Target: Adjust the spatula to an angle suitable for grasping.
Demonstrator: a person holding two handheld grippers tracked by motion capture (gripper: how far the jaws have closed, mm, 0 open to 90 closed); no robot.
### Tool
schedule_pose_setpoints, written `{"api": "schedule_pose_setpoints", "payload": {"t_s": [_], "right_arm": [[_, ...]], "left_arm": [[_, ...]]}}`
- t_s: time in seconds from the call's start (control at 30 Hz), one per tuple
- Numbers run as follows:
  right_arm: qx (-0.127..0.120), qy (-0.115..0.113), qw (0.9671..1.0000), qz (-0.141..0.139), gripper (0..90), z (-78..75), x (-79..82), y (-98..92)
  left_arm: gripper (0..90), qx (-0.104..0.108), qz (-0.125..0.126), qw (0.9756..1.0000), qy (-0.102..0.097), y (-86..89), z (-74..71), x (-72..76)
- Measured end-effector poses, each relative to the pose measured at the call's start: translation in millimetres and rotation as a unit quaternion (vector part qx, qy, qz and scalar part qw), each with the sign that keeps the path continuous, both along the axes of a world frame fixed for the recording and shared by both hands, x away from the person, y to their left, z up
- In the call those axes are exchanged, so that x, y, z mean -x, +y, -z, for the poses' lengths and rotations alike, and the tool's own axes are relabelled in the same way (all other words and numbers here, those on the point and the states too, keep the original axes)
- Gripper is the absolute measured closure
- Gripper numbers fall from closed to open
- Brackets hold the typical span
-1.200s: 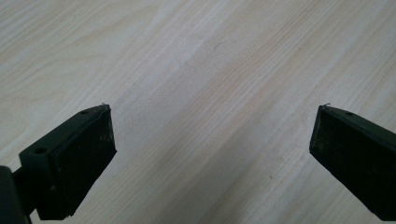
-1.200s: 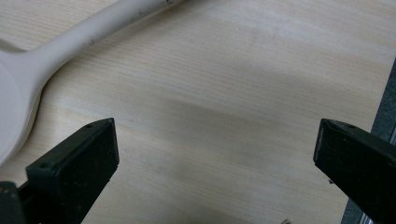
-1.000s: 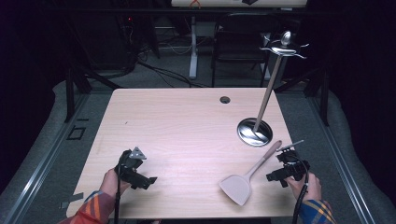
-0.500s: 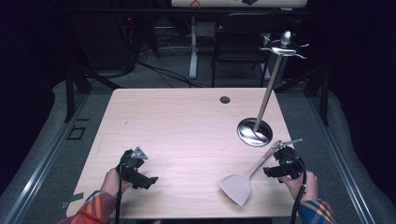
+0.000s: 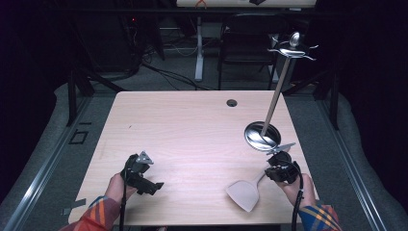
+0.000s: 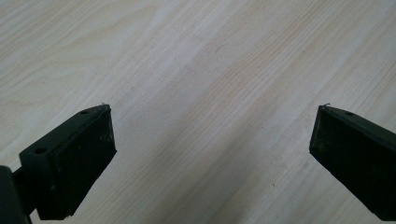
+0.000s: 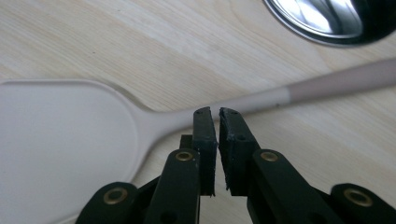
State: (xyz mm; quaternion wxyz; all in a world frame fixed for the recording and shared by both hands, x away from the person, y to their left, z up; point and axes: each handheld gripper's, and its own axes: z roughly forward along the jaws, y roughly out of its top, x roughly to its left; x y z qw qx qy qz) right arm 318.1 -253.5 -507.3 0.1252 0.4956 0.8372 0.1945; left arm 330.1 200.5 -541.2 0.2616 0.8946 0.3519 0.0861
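Near the table's front right corner: the spatula (image 5: 246,191) lies flat on the table (image 5: 192,125), blade toward the front edge, handle running back and right toward the right gripper (image 5: 275,169)
Right gripper: its jaws have just been closing and now stand all but together, a thin slit left between the pads; in the right gripper view the tips (image 7: 218,114) sit at the near side of the spatula's neck (image 7: 177,119) (whether they pinch it or just rest before it I cannot tell)
Spatula blade: pale, broad, bare wood around it (image 7: 60,135)
Stand: a shiny round base (image 5: 262,135) near the right edge, just behind the right gripper, with a slanted metal pole rising to hooks at the top
Left gripper (image 5: 153,185): near the front left corner, well apart from the spatula, jaws spread wide with nothing between them, bare table beneath (image 6: 210,116)
Back edge: a small dark hole (image 5: 232,102) in the tabletop
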Motion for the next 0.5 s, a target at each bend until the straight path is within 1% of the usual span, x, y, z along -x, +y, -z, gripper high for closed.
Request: {"api": "schedule_pose_setpoints", "payload": {"t_s": [0.07, 0.13, 0.17, 0.23, 0.3, 0.33, 0.37, 0.4, 0.43, 0.5], "right_arm": [[0.001, -0.007, 0.9999, -0.008, 85.4, -1.2, -2.0, 5.3], [0.000, -0.007, 0.9999, -0.013, 85.4, -2.5, -3.6, 7.4], [-0.007, -0.017, 0.9997, -0.017, 86.1, -4.5, -7.3, 13.8], [-0.004, -0.018, 0.9995, -0.024, 86.3, -5.0, -10.1, 20.5], [-0.004, -0.011, 0.9993, -0.035, 86.6, -2.5, -12.9, 30.0], [-0.004, -0.011, 0.9993, -0.035, 86.6, -2.5, -12.9, 30.0], [0.007, 0.000, 0.9986, -0.052, 86.9, 1.7, -16.0, 40.0], [0.007, 0.004, 0.9983, -0.058, 86.9, 3.1, -16.8, 43.0], [0.007, 0.004, 0.9983, -0.058, 86.9, 3.1, -16.8, 43.0], [0.013, 0.019, 0.9972, -0.071, 86.9, 7.5, -19.4, 49.3]], "left_arm": [[0.0, 0.001, -0.001, 1.0000, 0.000, -0.1, -0.3, 0.0], [0.0, 0.003, -0.001, 1.0000, 0.001, -0.2, -0.4, 0.1], [0.0, 0.001, 0.000, 1.0000, -0.001, -0.7, -0.7, 0.3], [0.0, 0.000, 0.000, 1.0000, -0.002, -0.8, -0.7, 0.3], [0.0, 0.000, -0.001, 1.0000, -0.001, -0.1, -0.7, -0.1], [0.0, 0.000, -0.001, 1.0000, -0.001, -0.1, -0.7, -0.1], [0.0, 0.001, -0.003, 1.0000, -0.001, 0.1, -0.4, -0.3], [0.0, 0.000, -0.001, 1.0000, 0.000, 0.2, -0.5, -0.4], [0.0, 0.000, -0.001, 1.0000, 0.000, 0.2, -0.5, -0.4], [0.0, 0.002, -0.001, 1.0000, 0.000, -0.4, -0.4, -0.1]]}}
